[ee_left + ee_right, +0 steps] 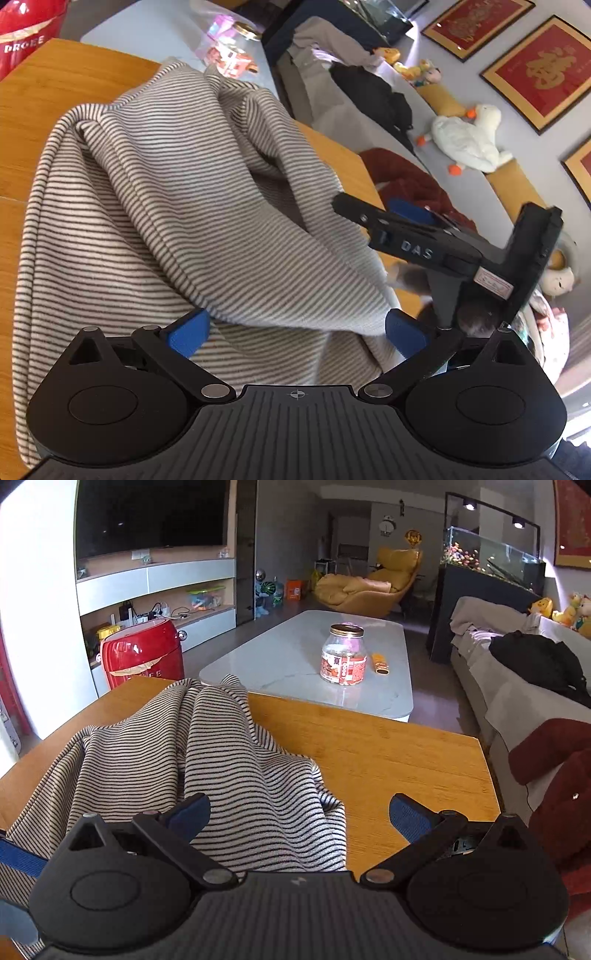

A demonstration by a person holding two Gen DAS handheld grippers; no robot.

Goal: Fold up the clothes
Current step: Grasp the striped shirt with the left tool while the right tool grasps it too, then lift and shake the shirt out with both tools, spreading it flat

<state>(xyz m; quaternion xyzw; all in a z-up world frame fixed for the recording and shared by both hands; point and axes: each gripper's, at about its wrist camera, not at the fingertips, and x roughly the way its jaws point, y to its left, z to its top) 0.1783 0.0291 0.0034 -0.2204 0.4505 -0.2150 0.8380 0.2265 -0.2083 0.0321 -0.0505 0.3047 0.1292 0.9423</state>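
Note:
A grey-and-black striped garment (177,206) lies bunched in loose folds on the wooden table (48,110). My left gripper (295,328) is open, its blue pads (188,332) wide apart, and a raised fold of the garment runs between them. In the right wrist view the same garment (229,775) covers the left half of the table (399,760). My right gripper (301,812) is open too; its left finger is over the cloth's edge and its right finger over bare wood. The right gripper (373,216) also shows from the side at the garment's right edge.
Beyond the table stands a white coffee table (288,657) with a glass jar (343,655). A red container (142,653) sits at the far left. On the right a sofa (517,701) holds a dark red garment (554,760), a black bag (539,661) and a plush goose (469,136).

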